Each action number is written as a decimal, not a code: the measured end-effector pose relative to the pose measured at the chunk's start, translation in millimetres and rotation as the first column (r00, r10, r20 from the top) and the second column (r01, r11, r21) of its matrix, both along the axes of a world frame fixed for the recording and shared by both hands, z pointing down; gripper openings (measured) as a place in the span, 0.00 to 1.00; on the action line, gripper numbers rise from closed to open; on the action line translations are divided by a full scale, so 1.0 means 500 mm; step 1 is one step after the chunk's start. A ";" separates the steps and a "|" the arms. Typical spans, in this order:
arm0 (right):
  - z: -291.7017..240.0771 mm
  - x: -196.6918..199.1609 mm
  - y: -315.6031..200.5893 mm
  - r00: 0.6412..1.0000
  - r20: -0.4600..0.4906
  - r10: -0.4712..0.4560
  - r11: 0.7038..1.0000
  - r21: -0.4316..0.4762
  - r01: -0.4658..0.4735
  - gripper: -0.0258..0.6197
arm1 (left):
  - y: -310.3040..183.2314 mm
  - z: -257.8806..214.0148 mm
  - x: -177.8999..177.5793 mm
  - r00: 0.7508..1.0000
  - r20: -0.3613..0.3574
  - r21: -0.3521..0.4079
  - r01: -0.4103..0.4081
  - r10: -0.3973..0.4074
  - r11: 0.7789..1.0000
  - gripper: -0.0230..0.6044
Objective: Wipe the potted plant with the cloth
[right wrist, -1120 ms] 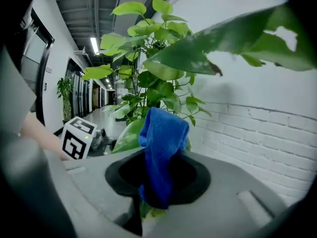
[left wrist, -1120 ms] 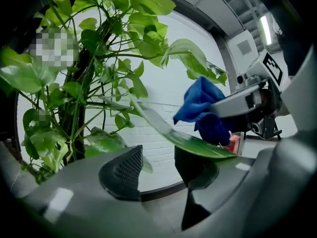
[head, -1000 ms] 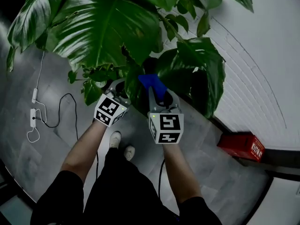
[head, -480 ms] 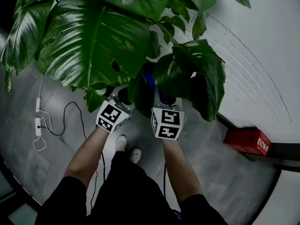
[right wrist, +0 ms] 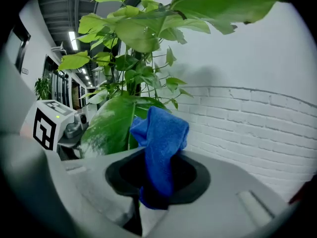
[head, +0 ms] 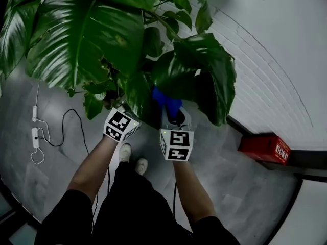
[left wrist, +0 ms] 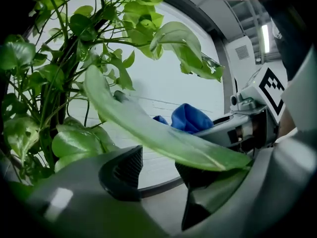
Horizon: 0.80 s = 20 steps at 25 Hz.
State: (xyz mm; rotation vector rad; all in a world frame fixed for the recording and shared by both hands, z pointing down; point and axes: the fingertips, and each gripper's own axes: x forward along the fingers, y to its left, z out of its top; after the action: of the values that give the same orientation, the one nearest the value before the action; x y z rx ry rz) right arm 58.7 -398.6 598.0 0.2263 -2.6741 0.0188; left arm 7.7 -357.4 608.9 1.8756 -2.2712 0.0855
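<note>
Beneath foliage [head: 87, 34], head view hides left gripper [left wrist: 157, 168] jaws; own view: apart. Right gripper [right wrist: 156, 178] clamps cloth [right wrist: 162, 135].

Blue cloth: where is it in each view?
Head view: blue cloth centre, among the plant's lower leaves.
Left gripper view: blue cloth centre-right, behind the long leaf.
Right gripper view: blue cloth centre, pinched in right gripper's jaws.
Shared landmark: white brick wall.

ahead: leaves [head: 87, 40] overlap, tight gaps only | right: wall [head: 271, 75] close behind them, red box [head: 264, 148] at its foot | left: floor [head: 56, 172] open, cables [head: 34, 135] lying there | low right: bare floor before box
</note>
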 end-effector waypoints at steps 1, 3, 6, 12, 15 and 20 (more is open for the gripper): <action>0.003 0.008 0.002 1.000 -0.008 -0.009 1.000 0.014 0.009 0.19 | -0.002 -0.002 0.000 1.000 0.001 0.003 0.002 -0.002 1.000 0.37; 0.008 0.022 0.007 0.999 -0.025 -0.028 0.999 0.046 0.029 0.19 | -0.002 -0.005 -0.002 1.000 0.006 0.007 0.008 -0.008 1.000 0.37; 0.013 0.041 0.018 0.998 -0.044 -0.050 0.995 0.082 0.054 0.19 | 0.004 -0.005 -0.009 1.000 0.006 0.003 0.023 -0.023 1.000 0.37; 0.030 0.063 0.031 0.995 -0.060 -0.084 0.988 0.128 0.092 0.19 | 0.026 0.005 -0.003 0.995 -0.065 0.026 0.081 -0.080 0.996 0.37; 0.038 0.071 0.044 0.995 -0.056 -0.088 0.989 0.112 0.094 0.19 | 0.037 0.009 0.002 0.993 -0.079 0.020 0.095 -0.093 0.995 0.37; 0.047 0.083 0.050 0.998 -0.029 -0.061 0.995 0.083 0.063 0.19 | 0.044 0.006 0.002 0.988 -0.090 0.029 0.125 -0.122 0.992 0.37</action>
State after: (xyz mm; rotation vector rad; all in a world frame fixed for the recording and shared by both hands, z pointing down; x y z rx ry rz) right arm 100.0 -373.7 621.6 0.1689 -2.6568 -0.1154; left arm 8.8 -335.2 611.8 1.7133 -2.3364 -0.0531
